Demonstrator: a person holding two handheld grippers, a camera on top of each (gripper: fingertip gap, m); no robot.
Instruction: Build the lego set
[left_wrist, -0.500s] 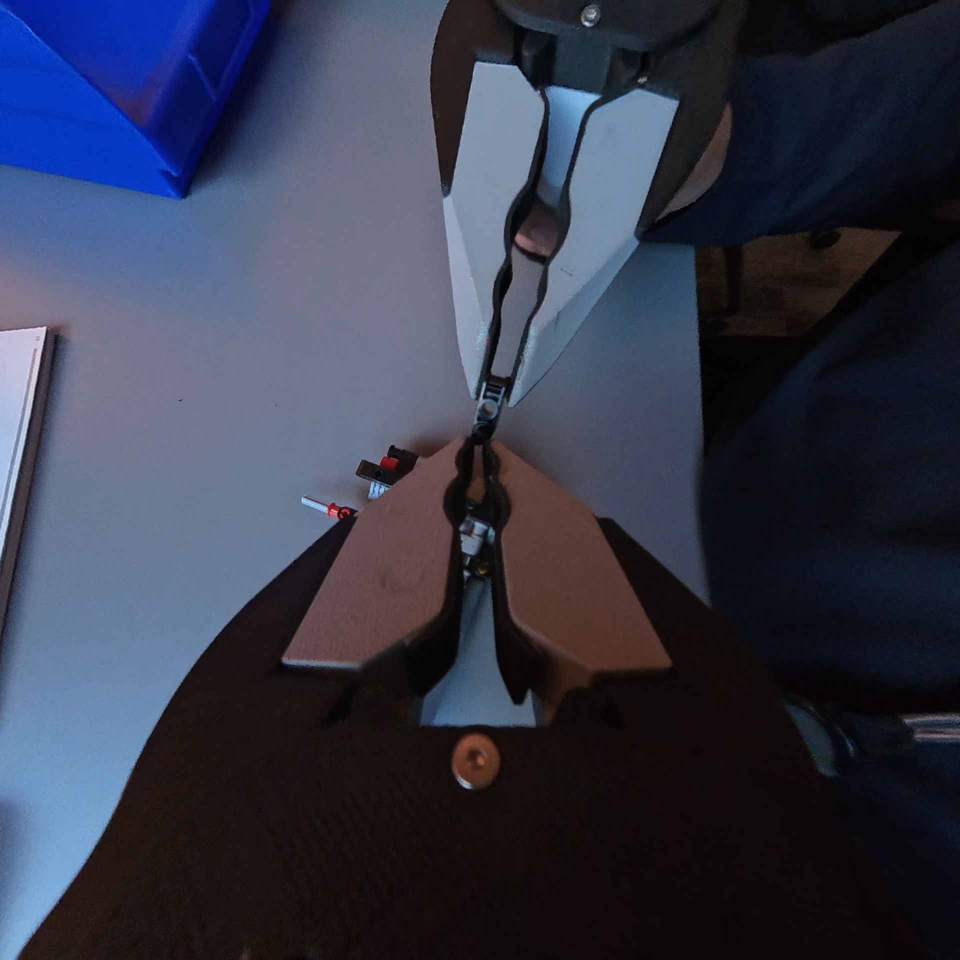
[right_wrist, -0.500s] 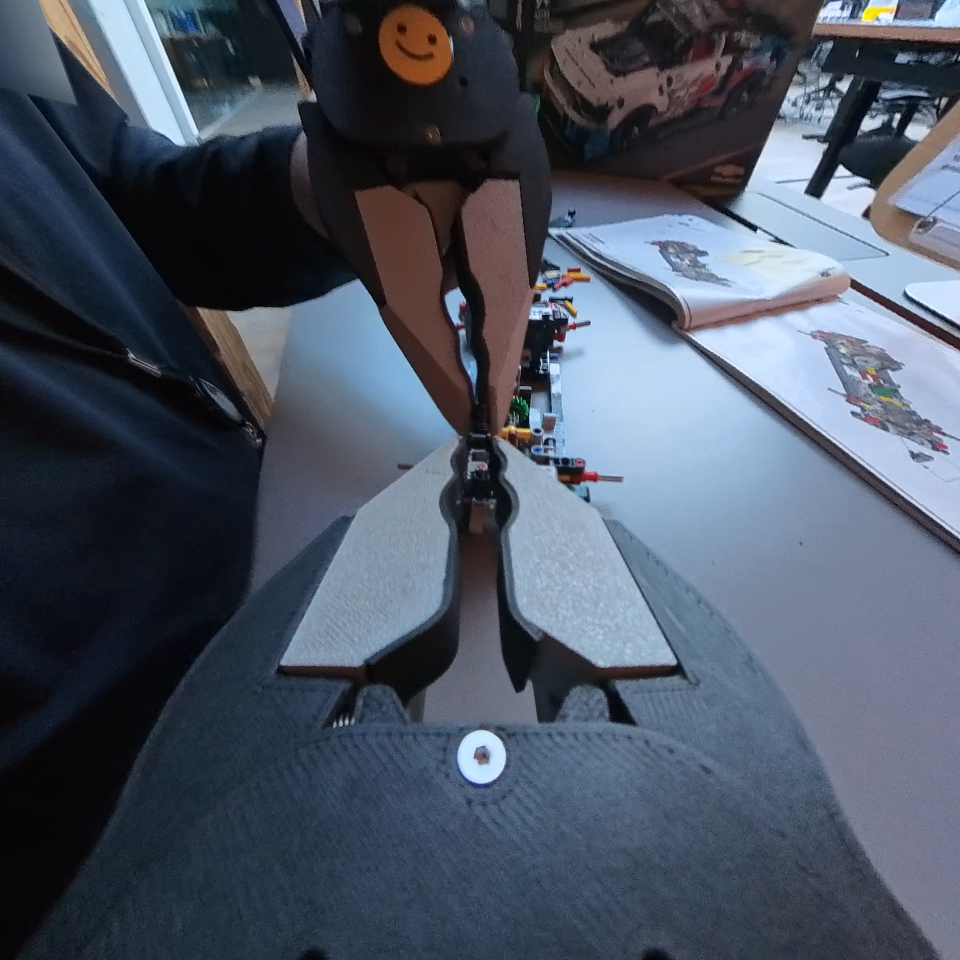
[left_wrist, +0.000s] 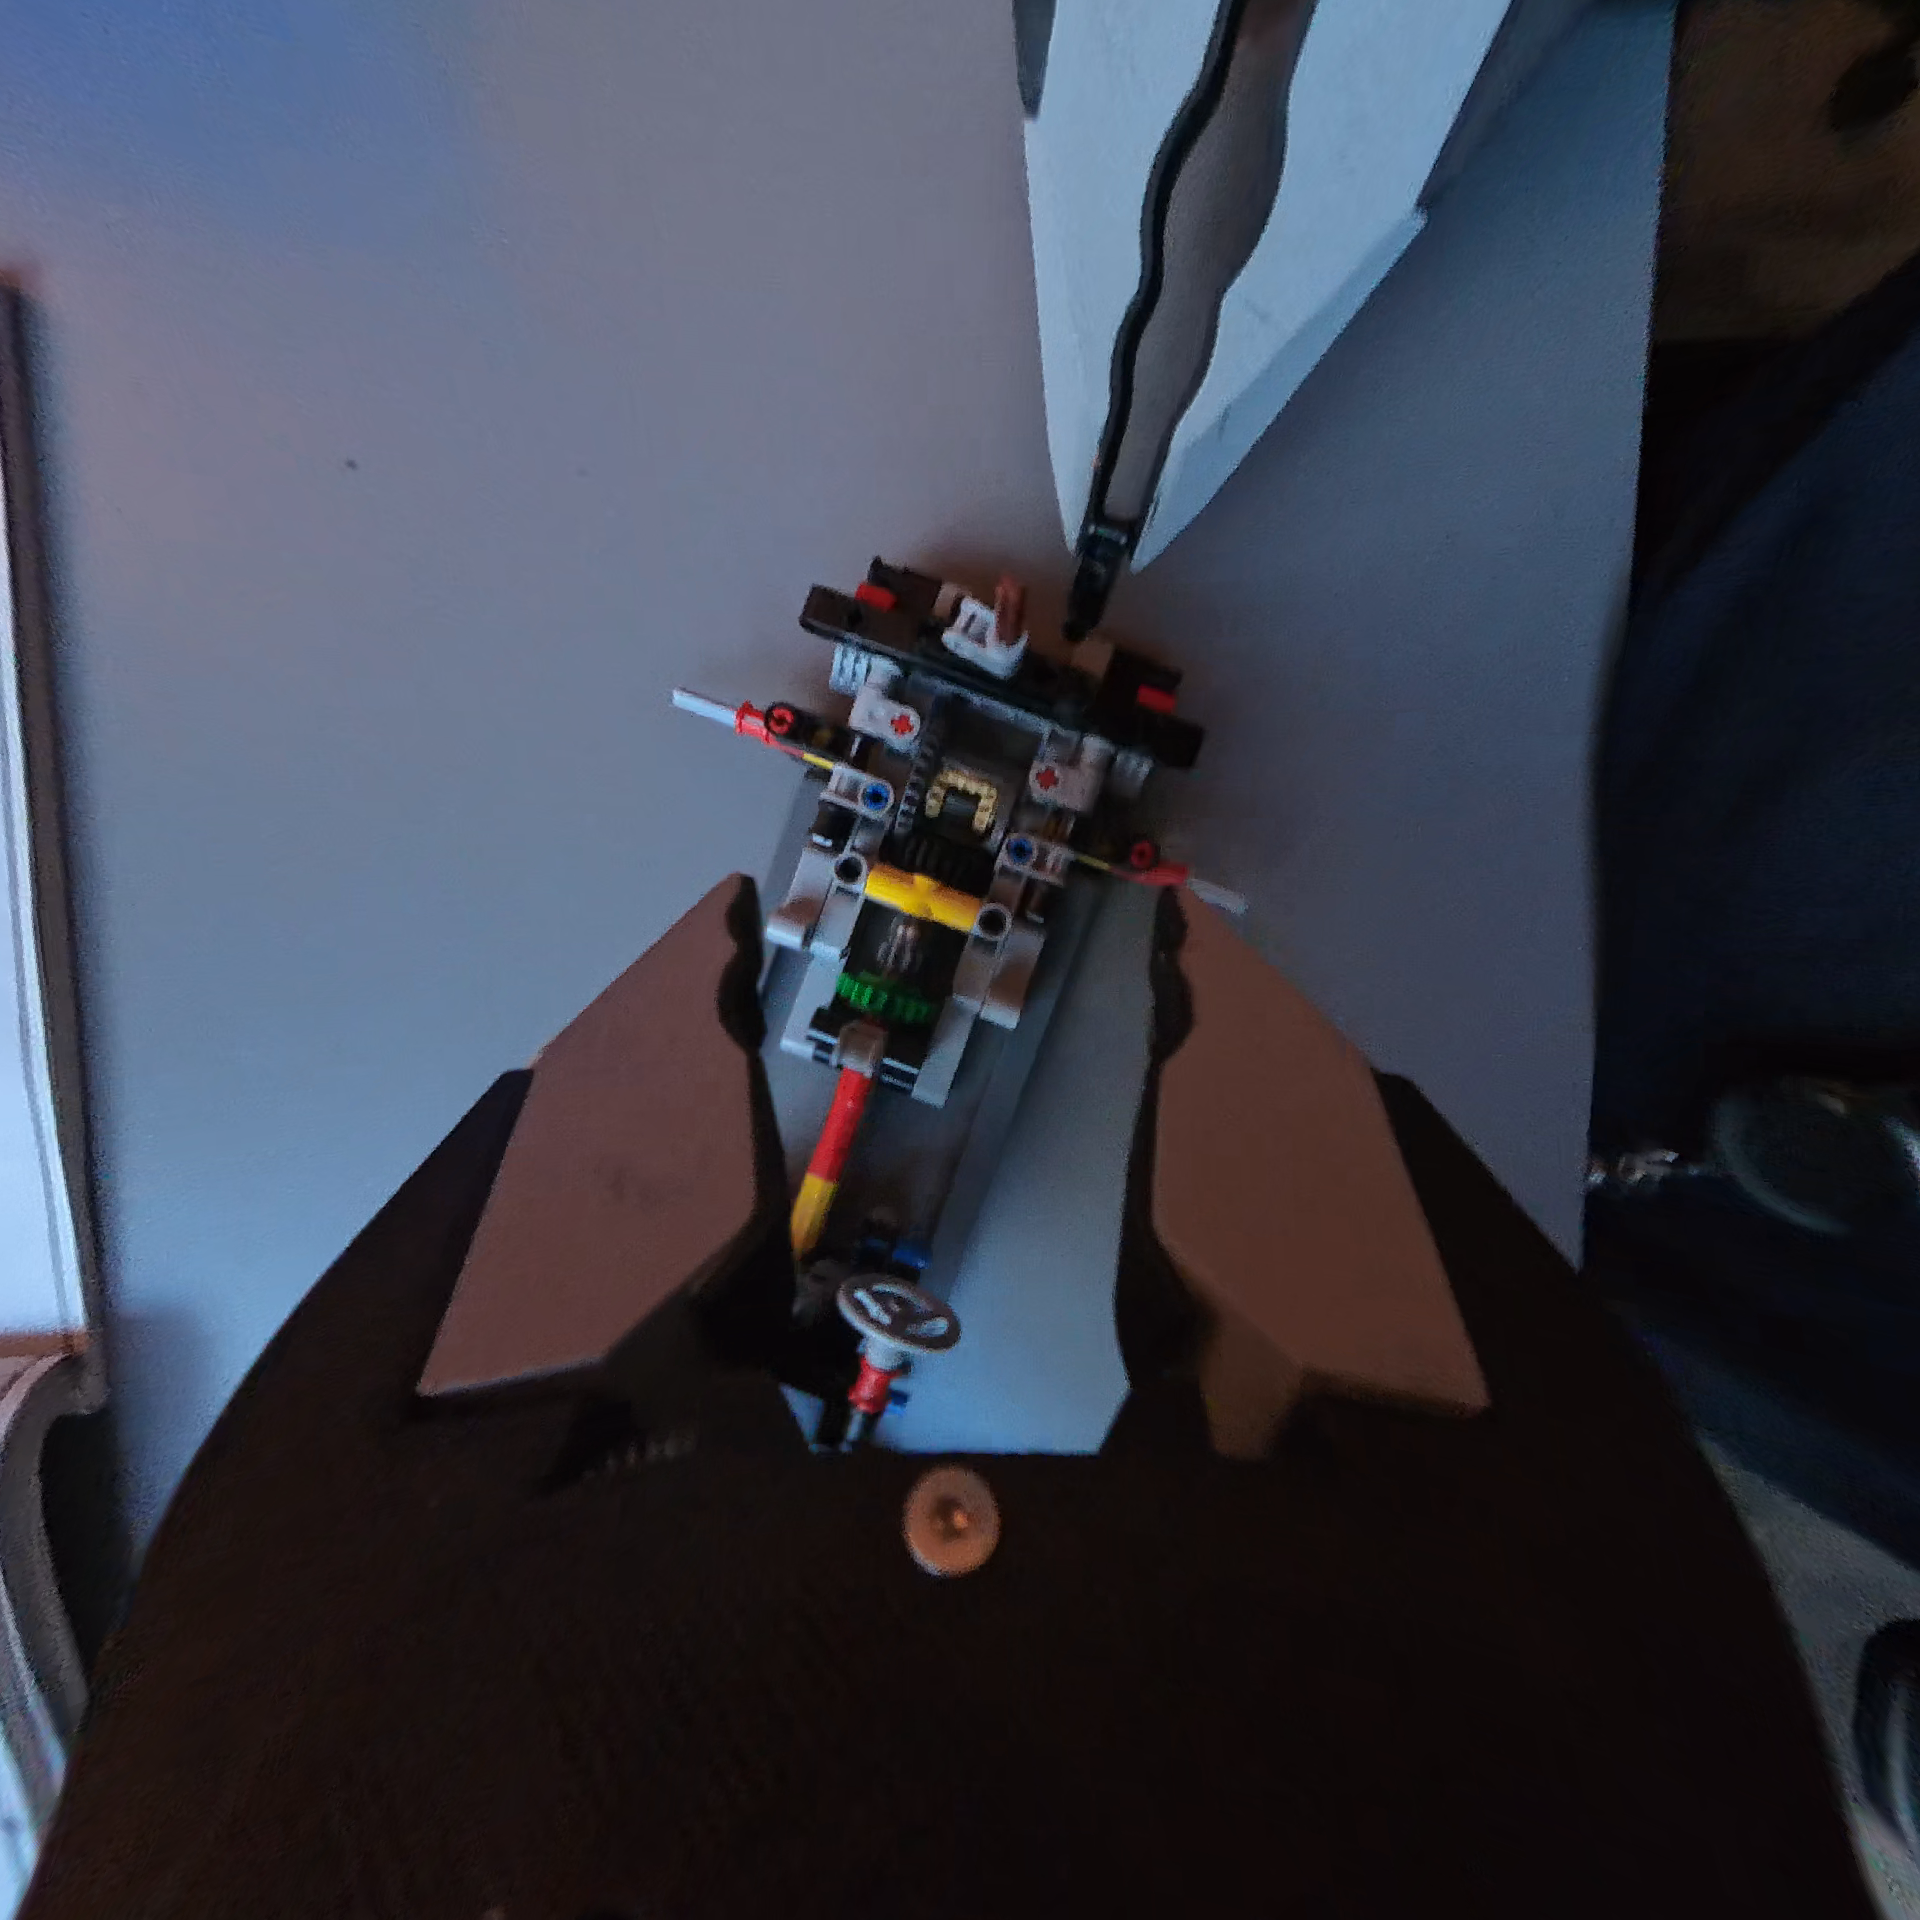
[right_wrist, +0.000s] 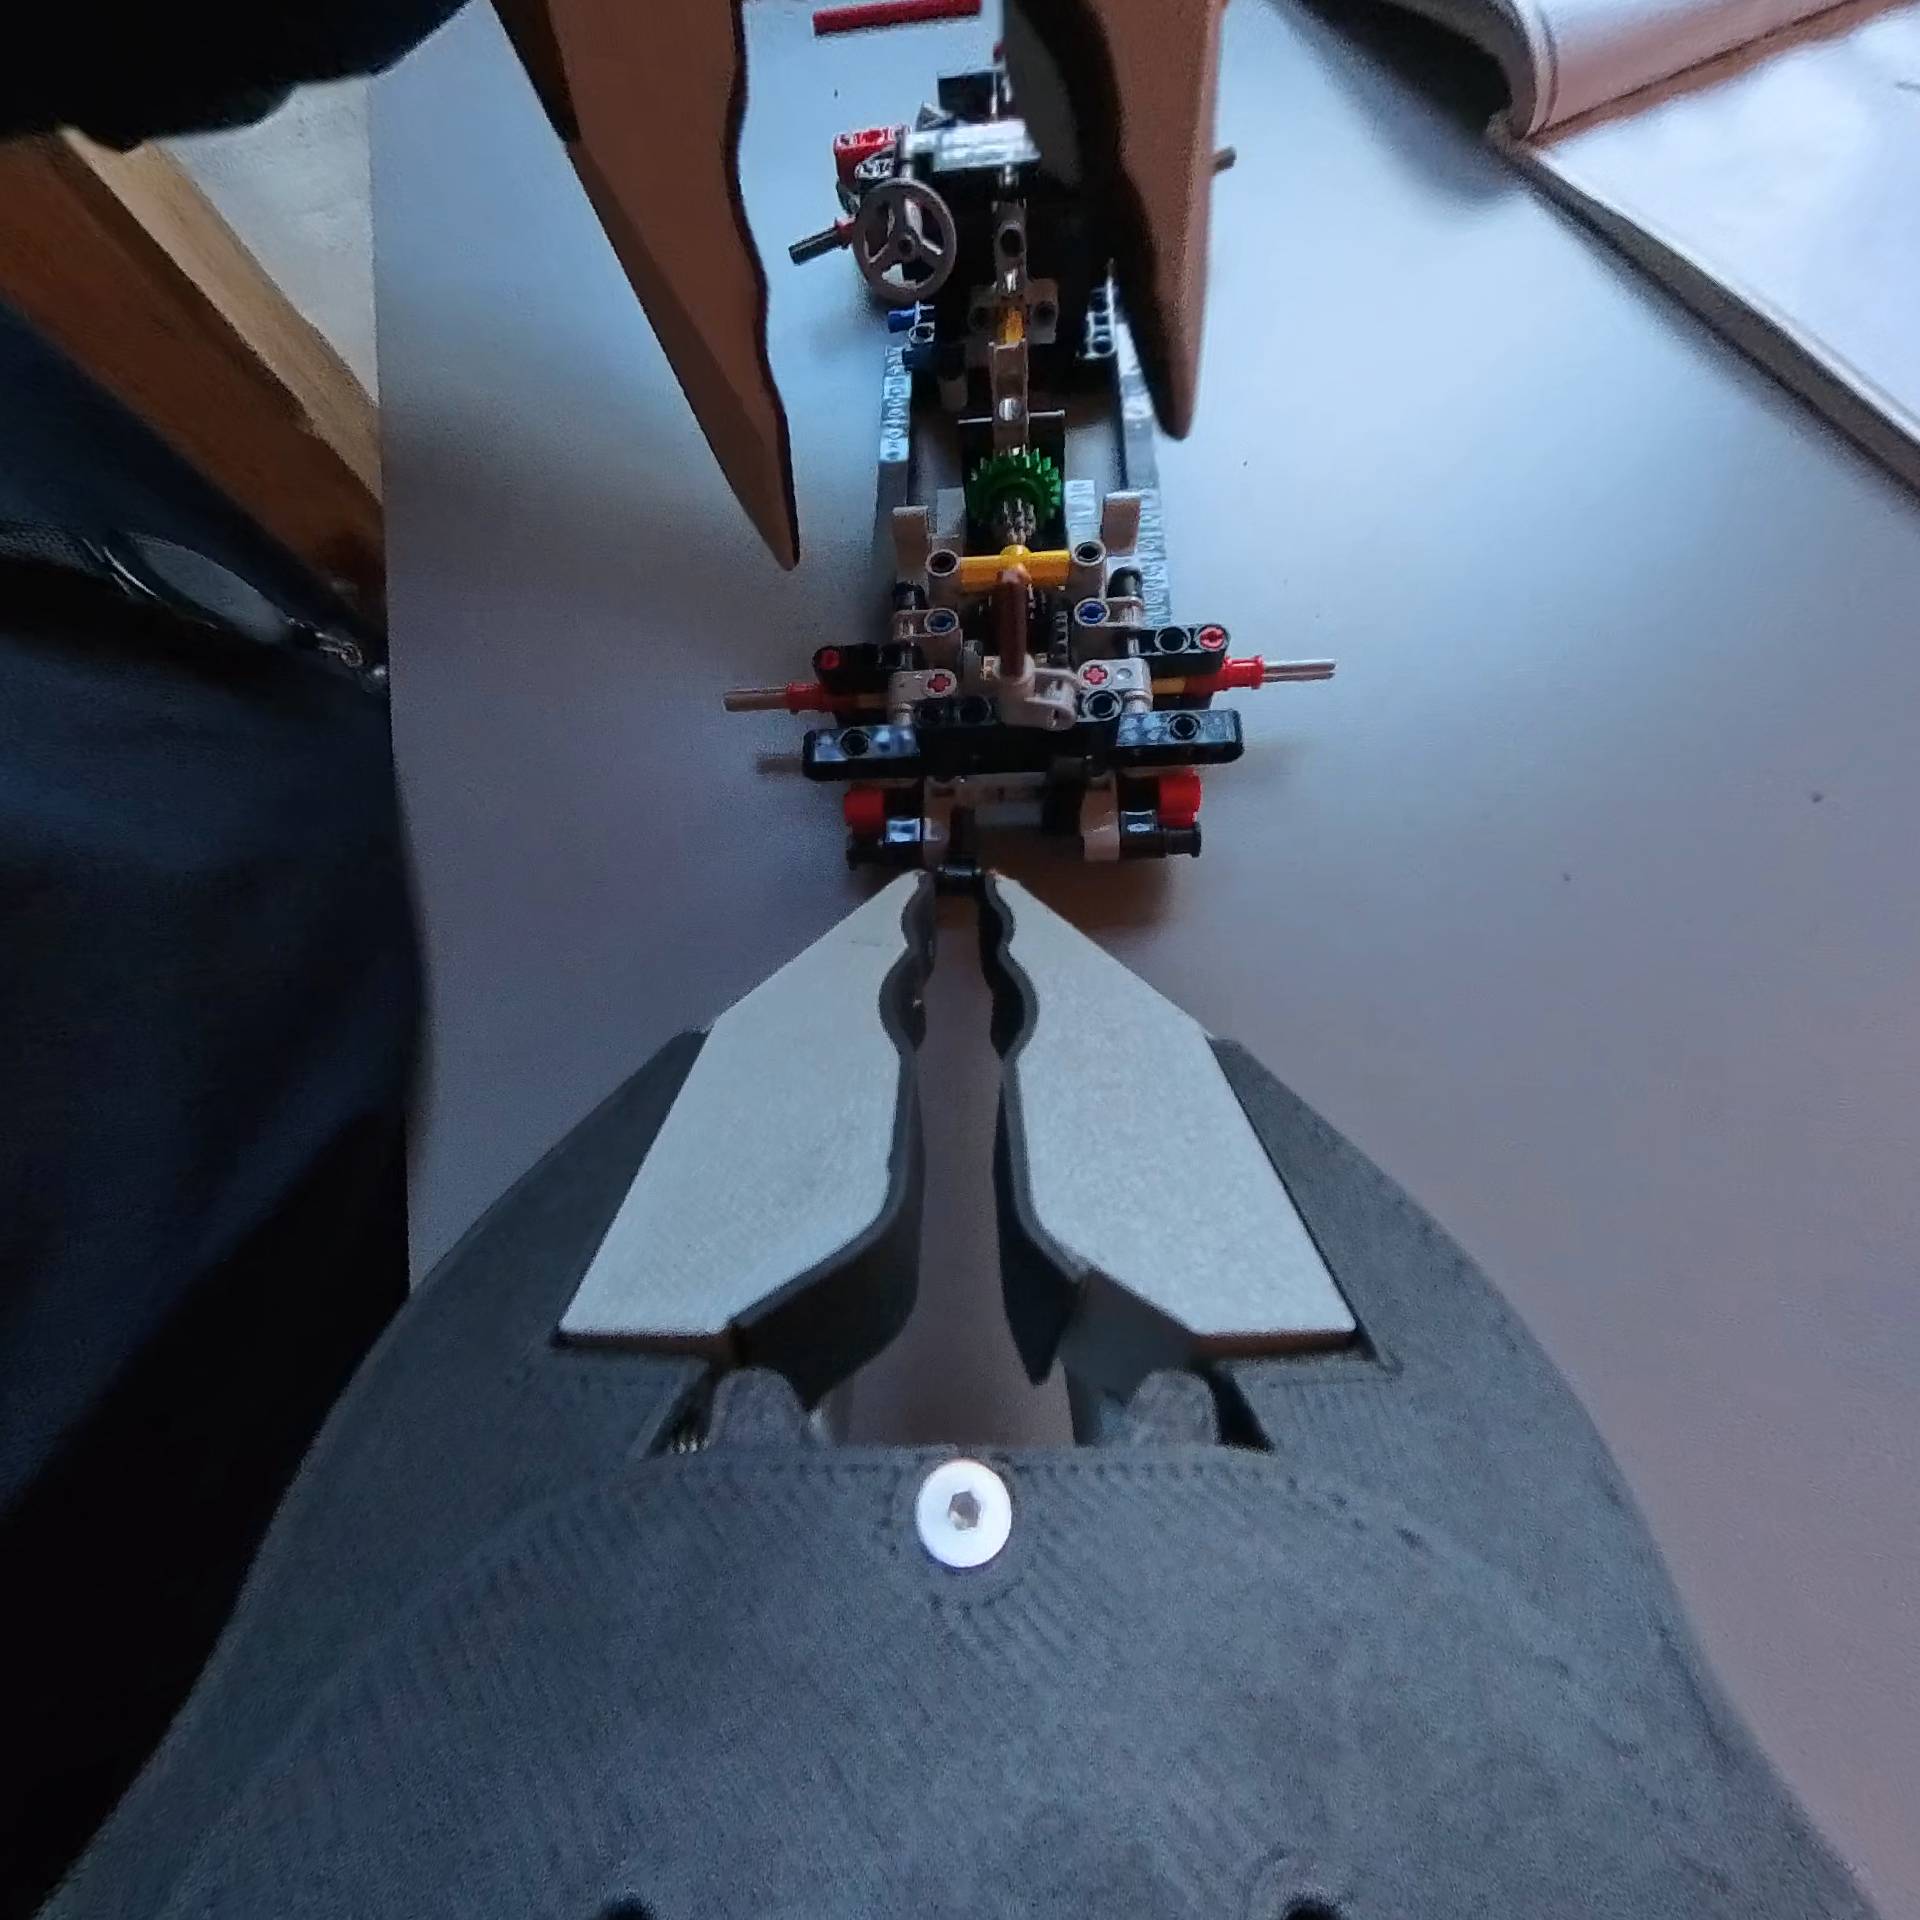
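The left gripper (left_wrist: 951, 914) is spread wide astride the chassis (right_wrist: 1023, 582); the right gripper (right_wrist: 958, 881) clamps a small black link (right_wrist: 958, 878) at the chassis's end. Unbraced, the chassis could slide on the table (right_wrist: 1507, 727) and the link could twist.

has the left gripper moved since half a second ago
Yes. The left gripper has opened and now straddles the brick-built chassis on the table, no longer tip to tip with the right gripper.

Grey tabletop (right_wrist: 1558, 831): brick-built chassis (right_wrist: 1018, 582) lying lengthwise near its middle; open booklet (right_wrist: 1714, 135) at the far right corner; small red rod (right_wrist: 894, 16) beyond the chassis.
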